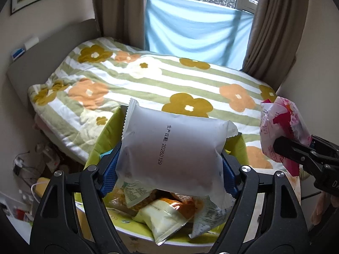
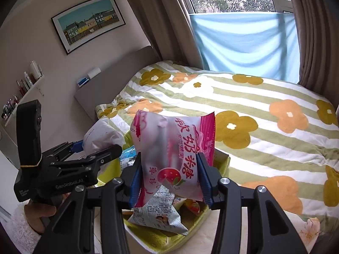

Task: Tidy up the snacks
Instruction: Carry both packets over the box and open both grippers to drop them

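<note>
My left gripper (image 1: 169,170) is shut on a frosted white snack packet (image 1: 175,146) with a printed date, its blue pads pressing both sides. The packet hangs above a lime-green box (image 1: 101,139) that holds several loose snack packets (image 1: 165,218). My right gripper (image 2: 169,177) is shut on a pink strawberry candy packet (image 2: 169,144), also over the green box (image 2: 148,240), where a grey printed packet (image 2: 156,216) lies. In the right wrist view the left gripper (image 2: 97,146) carries the white packet (image 2: 101,133) at the left. The left wrist view shows the pink packet (image 1: 279,127) at its right edge.
A bed with a green-striped flowered blanket (image 1: 169,80) lies just beyond the box, with a grey headboard (image 2: 118,69) on the left. Brown curtains and a blue cloth (image 1: 195,31) cover the window. Clutter (image 1: 42,165) lies on the floor at left. A wall shelf with bottles (image 2: 25,82) and a person's hand (image 2: 40,213) show at left.
</note>
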`<move>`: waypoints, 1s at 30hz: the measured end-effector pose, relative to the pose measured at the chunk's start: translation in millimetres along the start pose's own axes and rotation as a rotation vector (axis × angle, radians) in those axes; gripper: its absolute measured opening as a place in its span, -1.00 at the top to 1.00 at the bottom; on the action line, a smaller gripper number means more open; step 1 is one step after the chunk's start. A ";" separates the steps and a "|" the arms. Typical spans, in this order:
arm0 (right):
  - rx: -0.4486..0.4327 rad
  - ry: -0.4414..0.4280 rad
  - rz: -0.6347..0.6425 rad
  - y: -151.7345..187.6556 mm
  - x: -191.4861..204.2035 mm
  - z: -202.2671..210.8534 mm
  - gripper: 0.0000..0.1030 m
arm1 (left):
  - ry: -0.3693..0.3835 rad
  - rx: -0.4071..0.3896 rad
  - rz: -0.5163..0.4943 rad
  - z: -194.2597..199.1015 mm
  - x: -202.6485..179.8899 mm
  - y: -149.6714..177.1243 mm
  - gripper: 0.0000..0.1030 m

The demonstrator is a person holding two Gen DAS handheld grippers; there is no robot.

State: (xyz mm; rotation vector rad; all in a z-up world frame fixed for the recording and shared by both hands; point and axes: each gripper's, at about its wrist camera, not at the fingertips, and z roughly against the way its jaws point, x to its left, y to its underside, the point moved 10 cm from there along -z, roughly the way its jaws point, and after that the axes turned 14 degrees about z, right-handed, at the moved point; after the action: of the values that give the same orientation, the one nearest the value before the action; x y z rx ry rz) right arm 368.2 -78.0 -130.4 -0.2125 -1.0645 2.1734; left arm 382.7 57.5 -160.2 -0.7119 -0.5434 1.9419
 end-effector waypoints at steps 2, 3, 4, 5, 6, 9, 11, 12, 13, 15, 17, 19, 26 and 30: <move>0.014 -0.002 -0.007 2.0 0.3 -8.8 0.15 | -0.008 0.026 0.026 -9.4 10.1 0.2 -0.69; 0.020 -0.002 -0.012 2.8 -0.3 -12.0 0.15 | 0.005 0.032 0.033 -10.6 11.9 1.6 -0.72; 0.024 -0.003 -0.016 3.7 -0.9 -14.2 0.15 | 0.026 0.028 0.035 -9.0 11.2 1.9 -0.75; 0.028 -0.003 -0.019 4.5 -2.0 -15.0 0.15 | 0.031 0.017 0.032 -6.3 12.4 1.5 -0.87; 0.033 0.000 -0.020 5.4 -2.4 -16.5 0.15 | 0.025 0.001 0.024 -2.5 13.4 0.2 -1.00; 0.051 0.001 -0.018 5.5 -1.5 -21.7 0.15 | 0.007 -0.023 -0.009 8.2 21.8 3.3 -1.00; 0.058 -0.001 -0.013 5.5 1.1 -24.4 0.15 | 0.003 -0.008 -0.016 8.6 26.6 10.7 -1.00; 0.062 -0.004 -0.009 4.9 3.8 -27.2 0.15 | 0.003 0.000 -0.017 7.3 29.2 13.6 -1.00; 0.066 -0.007 -0.004 3.9 5.8 -30.2 0.15 | 0.001 0.007 -0.019 6.1 31.5 17.0 -1.00; 0.084 -0.014 0.006 2.5 11.6 -38.2 0.14 | -0.005 0.019 -0.026 5.4 33.0 22.9 -1.00; 0.109 -0.014 0.016 2.0 17.7 -47.1 0.06 | -0.013 0.023 -0.033 5.2 35.5 25.9 -1.00; 0.120 0.015 0.031 2.4 20.1 -51.5 -0.19 | -0.012 0.030 -0.036 5.7 37.1 29.0 -1.00; 0.094 0.057 0.009 11.4 18.1 -37.3 -0.98 | -0.004 0.054 -0.044 10.0 36.8 38.0 -1.00; 0.090 0.080 -0.012 14.9 16.4 -25.9 -0.98 | 0.011 0.050 -0.053 17.6 32.8 38.8 -1.00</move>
State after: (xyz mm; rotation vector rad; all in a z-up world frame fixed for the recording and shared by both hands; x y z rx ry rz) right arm 359.3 -57.2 -155.9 -0.2485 -0.9191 2.1778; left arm 334.1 68.6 -180.2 -0.6700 -0.5002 1.8946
